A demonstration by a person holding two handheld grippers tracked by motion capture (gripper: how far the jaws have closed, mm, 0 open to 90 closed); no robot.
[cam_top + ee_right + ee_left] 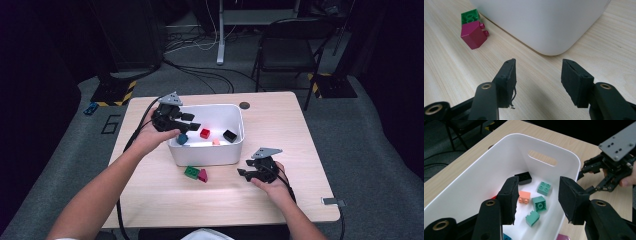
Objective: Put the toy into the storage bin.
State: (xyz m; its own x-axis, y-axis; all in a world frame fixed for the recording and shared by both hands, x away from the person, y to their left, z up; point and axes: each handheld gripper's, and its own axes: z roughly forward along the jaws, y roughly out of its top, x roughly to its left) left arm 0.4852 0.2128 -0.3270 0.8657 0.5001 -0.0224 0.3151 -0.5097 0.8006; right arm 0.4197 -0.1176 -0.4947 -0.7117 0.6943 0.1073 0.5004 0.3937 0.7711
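Note:
A white bin (235, 151) stands mid-table. My left gripper (192, 121) hovers over the bin's left end, open, nothing between its pads (509, 197). Below the jaws in the bin (554, 148) lie a black brick (523, 178), a salmon brick (524, 197) and three teal bricks (539, 203); the high view also shows a red brick (205, 133) and a blue one (182, 139). My right gripper (243, 173) rests low at the bin's front right corner (549, 37), open and empty. A green brick (469, 16) and a magenta brick (473, 35) lie on the table in front of the bin.
The wooden table (280, 200) has bare room right of the bin and along the front. A small dark disc (244, 105) sits near the back edge. A black chair (292, 45) and floor cables stand beyond the table.

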